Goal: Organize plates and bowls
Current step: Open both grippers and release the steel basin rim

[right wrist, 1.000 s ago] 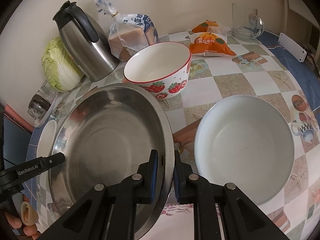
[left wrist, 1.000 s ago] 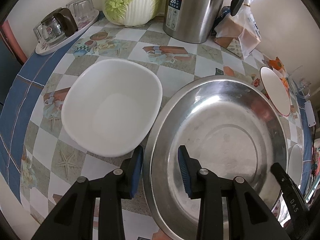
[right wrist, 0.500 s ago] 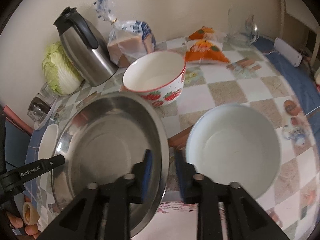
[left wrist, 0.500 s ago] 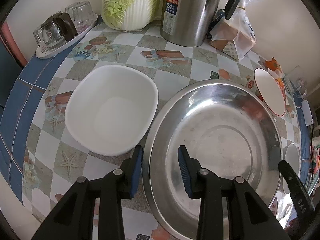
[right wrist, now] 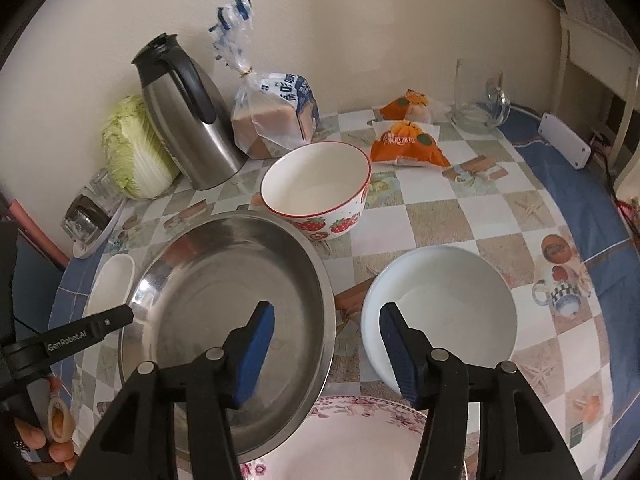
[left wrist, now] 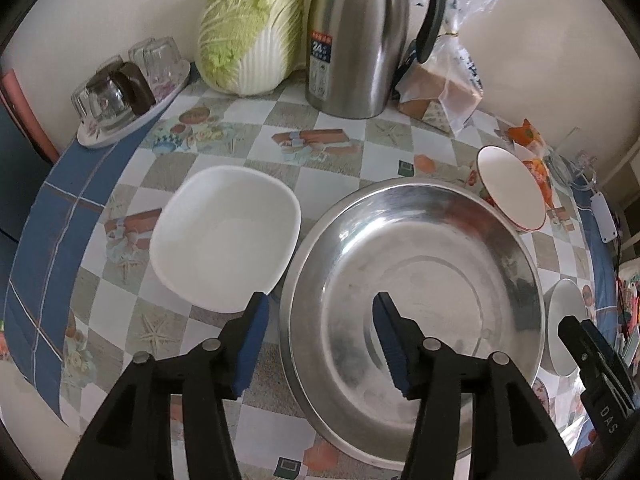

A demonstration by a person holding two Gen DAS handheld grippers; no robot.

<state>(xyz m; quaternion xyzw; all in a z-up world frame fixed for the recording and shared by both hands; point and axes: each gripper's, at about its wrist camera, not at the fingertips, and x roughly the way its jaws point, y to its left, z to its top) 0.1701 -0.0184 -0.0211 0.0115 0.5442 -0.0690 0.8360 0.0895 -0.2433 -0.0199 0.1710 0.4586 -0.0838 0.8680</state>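
A large steel basin point(left wrist: 416, 292) point(right wrist: 224, 300) rests on the patterned table. My left gripper point(left wrist: 318, 336) is open, its jaws astride the basin's near-left rim. My right gripper point(right wrist: 326, 346) is open above the basin's right rim, holding nothing. A white squarish bowl point(left wrist: 224, 236) point(right wrist: 112, 284) sits left of the basin. A round white bowl point(right wrist: 440, 304) point(left wrist: 566, 320) sits to its right. A strawberry-print bowl point(right wrist: 316, 188) point(left wrist: 512, 188) stands behind it. A floral-rimmed plate point(right wrist: 352, 444) lies at the near edge, under the basin's rim.
A steel kettle point(left wrist: 356, 40) point(right wrist: 188, 120), a cabbage point(left wrist: 248, 28), a bread bag point(right wrist: 272, 116), orange snack packs point(right wrist: 408, 144) and a glass jug point(right wrist: 476, 100) line the wall. A tray of glasses point(left wrist: 128, 96) stands at far left.
Both grippers opened: the right let go of the basin's rim, and the left jaws spread wider. Both drew back and up; the floral plate came into view.
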